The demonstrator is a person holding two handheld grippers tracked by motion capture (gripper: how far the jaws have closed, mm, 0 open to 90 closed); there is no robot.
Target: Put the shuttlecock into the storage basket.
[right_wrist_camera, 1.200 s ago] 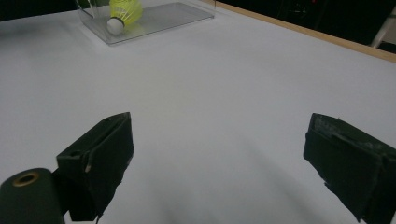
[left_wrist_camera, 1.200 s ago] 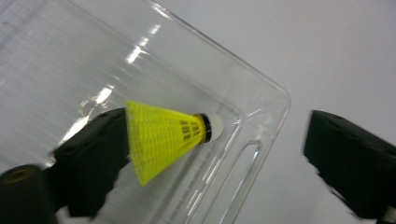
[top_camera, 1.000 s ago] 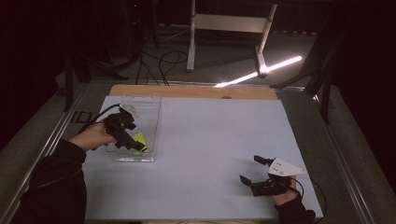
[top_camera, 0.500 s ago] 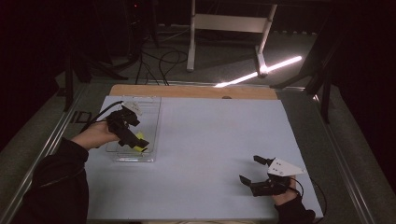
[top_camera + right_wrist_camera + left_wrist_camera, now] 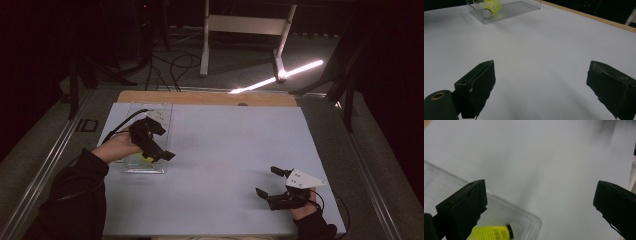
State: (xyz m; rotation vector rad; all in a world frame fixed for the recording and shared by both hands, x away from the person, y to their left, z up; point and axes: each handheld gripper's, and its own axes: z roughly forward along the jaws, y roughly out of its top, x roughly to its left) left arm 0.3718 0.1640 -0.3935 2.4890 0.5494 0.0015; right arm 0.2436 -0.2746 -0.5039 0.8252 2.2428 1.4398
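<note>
High view: near the table's [image 5: 215, 150] left edge, the left gripper [image 5: 161, 154] hangs over the near end of a clear tray [image 5: 159, 112], jaws spread wide and empty. A yellow shuttlecock [image 5: 492, 233] lies inside the tray at its near corner, white cork toward the wall. By the near right corner, the right gripper [image 5: 272, 182] rests low, jaws apart, holding nothing

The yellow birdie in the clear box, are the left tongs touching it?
Apart. In the left gripper view the left tongs stand wide open, and the yellow birdie lies in the clear box below, nothing pinching it.
</note>
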